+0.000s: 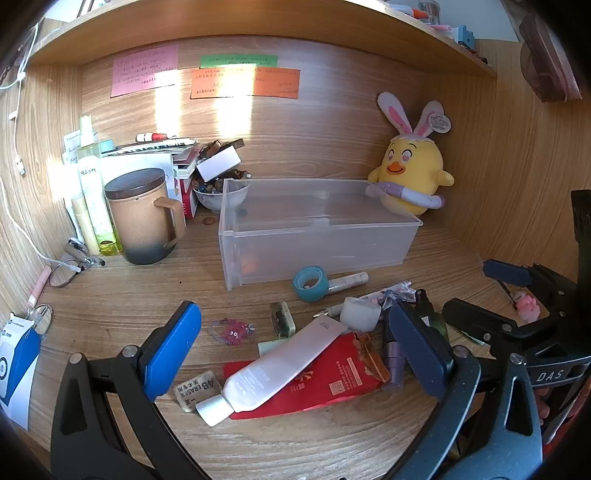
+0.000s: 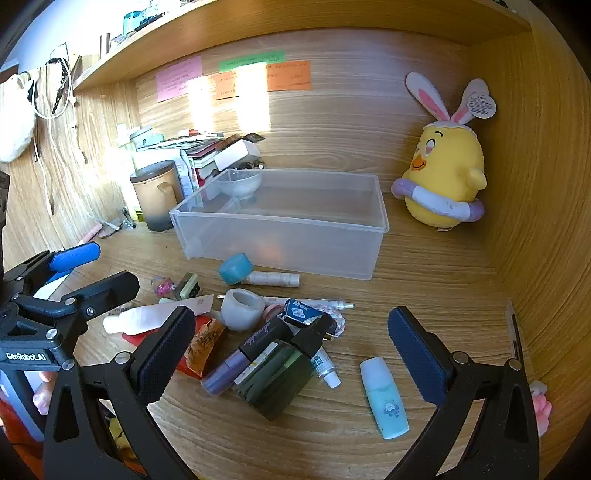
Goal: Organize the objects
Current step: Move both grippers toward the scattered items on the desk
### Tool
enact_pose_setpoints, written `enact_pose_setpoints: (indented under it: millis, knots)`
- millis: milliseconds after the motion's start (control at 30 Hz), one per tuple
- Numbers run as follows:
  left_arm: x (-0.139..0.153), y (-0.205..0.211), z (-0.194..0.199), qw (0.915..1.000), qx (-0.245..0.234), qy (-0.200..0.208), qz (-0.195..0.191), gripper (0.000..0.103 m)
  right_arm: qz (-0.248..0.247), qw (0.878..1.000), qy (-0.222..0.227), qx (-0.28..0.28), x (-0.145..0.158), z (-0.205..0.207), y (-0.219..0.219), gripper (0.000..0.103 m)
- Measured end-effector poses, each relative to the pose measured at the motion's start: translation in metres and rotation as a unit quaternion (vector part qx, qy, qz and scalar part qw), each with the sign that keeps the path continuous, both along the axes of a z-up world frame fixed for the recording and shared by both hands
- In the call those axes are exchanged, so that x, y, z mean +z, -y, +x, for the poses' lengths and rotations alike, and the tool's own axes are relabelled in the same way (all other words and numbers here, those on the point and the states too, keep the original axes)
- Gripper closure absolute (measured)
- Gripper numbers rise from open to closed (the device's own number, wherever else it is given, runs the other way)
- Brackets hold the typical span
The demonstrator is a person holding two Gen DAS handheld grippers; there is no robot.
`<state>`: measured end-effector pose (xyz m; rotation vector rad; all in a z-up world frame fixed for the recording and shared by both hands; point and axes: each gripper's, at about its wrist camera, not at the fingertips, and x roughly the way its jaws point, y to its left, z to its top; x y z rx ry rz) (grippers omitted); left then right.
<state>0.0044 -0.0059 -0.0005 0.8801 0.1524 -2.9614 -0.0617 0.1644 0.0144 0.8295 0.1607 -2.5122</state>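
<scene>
A clear plastic bin (image 1: 332,243) (image 2: 280,236) stands open on the wooden desk, apparently empty. In front of it lies a clutter of small items: a white tube (image 1: 280,365) (image 2: 147,315) on a red packet (image 1: 325,384), a teal tape roll (image 1: 310,282) (image 2: 235,268), a white cup-shaped piece (image 1: 360,314) (image 2: 242,308), an eraser (image 1: 195,389), a dark green bottle (image 2: 275,380) and a light blue tube (image 2: 384,398). My left gripper (image 1: 295,354) is open above the white tube. My right gripper (image 2: 291,354) is open above the green bottle.
A yellow plush chick (image 1: 413,173) (image 2: 447,177) sits at the back right. A brown lidded mug (image 1: 142,218) (image 2: 157,192), bottles, stacked books and a bowl of beads (image 1: 218,192) crowd the back left. A shelf (image 1: 258,22) overhangs the desk.
</scene>
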Motion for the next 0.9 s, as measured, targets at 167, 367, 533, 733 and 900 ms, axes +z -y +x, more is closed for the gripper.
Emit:
enact_pose_setpoints:
  millis: [167, 367, 533, 733, 900]
  knots:
    - [0.0001, -0.0003, -0.0002, 1.0, 0.008, 0.0, -0.002, 0.0, -0.001, 1.0, 0.003, 0.0, 0.0002, -0.0004, 0.0, 0.0]
    - [-0.0003, -0.0014, -0.0001, 1.0, 0.009, -0.001, -0.002, 0.0, -0.002, 1.0, 0.004, -0.002, -0.0003, -0.0006, -0.0001, 0.0]
    - [-0.0006, -0.0014, -0.0003, 0.9999, 0.01, 0.001, -0.002, 0.0, -0.004, 1.0, 0.007, -0.002, -0.0009, -0.0013, -0.001, 0.0]
    - [-0.001, -0.0014, -0.0013, 0.9999, 0.013, 0.004, -0.001, 0.0, -0.003, 1.0, 0.008, -0.002, -0.0013, -0.001, -0.0014, 0.0]
    - [-0.0026, 0.0005, -0.0011, 0.9999, 0.013, 0.005, 0.0, 0.0, -0.001, 1.0, 0.005, -0.001, -0.0018, 0.0017, -0.0003, 0.0]
